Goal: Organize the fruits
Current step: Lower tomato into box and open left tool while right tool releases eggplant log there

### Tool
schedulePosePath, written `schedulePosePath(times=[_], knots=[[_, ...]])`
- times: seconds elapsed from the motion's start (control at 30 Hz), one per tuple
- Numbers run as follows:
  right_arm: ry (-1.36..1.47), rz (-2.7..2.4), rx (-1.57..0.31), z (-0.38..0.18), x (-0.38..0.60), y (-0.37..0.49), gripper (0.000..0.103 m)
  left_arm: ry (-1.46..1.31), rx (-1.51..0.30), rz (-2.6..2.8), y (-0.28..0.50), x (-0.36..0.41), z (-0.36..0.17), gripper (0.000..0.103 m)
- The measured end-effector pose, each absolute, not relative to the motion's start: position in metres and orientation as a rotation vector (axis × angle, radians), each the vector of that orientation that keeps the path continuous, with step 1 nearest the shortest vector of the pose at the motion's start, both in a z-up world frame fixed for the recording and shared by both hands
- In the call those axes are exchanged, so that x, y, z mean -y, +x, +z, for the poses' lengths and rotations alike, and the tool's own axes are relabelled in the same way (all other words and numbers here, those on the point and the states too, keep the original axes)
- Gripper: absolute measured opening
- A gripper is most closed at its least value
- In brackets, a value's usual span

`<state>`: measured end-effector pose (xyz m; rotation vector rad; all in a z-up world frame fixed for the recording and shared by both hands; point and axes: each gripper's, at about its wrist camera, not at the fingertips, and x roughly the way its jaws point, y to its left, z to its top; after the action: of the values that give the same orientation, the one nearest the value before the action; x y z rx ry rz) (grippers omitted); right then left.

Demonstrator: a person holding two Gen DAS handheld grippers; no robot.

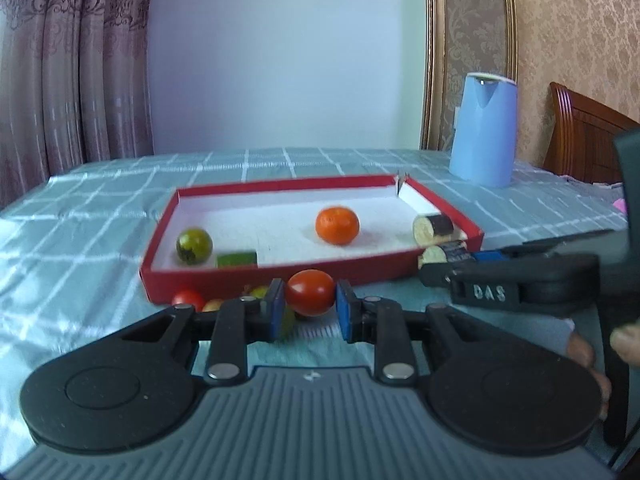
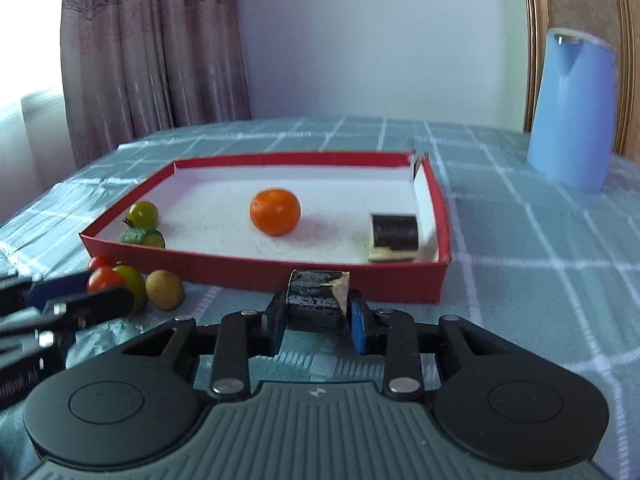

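The table [image 1: 120,208], under a teal checked cloth, fills the middle of both views. A blue kettle [image 1: 482,128] stands at the upper right, its top blurred in the right wrist view. The red tray [image 1: 280,280] sits centre frame; its near wall hides the base of the fruit inside. In it lie an orange [image 1: 337,225] in the middle, a dark eggplant piece [image 1: 434,227] at the right end, and a green tomato [image 1: 194,245] beside a green chunk [image 1: 237,259] at the left, the chunk half hidden by the wall.

The left gripper [image 1: 310,308] is clenched on a red tomato [image 1: 310,292], in front of the tray. The right gripper [image 2: 318,314] grasps a 2nd eggplant piece [image 2: 316,300] just before the tray's near wall. Several small tomatoes [image 2: 164,289] cluster at lower left, partly blocked by the left gripper.
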<state>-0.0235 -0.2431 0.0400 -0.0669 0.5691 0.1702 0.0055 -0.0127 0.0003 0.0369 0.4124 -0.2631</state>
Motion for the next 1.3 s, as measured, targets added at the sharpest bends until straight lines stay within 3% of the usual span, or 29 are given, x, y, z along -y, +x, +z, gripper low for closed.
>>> schedulePosePath(times=[0.27,0.73,1.3], knots=[[-0.126,0.122,-0.467,0.068,0.243,-0.003,0.031,0.040,-0.390,-0.235,0.047,0.015,0.023,0.025],[-0.121,0.037,-0.591,0.048,0.242,0.098,0.031,0.039,-0.478,-0.092,0.156,0.016,0.013,0.025],[-0.108,0.022,-0.656,0.034,0.241,0.125,0.031,0.002,-0.599,-0.068,0.193,0.009,-0.002,0.025]])
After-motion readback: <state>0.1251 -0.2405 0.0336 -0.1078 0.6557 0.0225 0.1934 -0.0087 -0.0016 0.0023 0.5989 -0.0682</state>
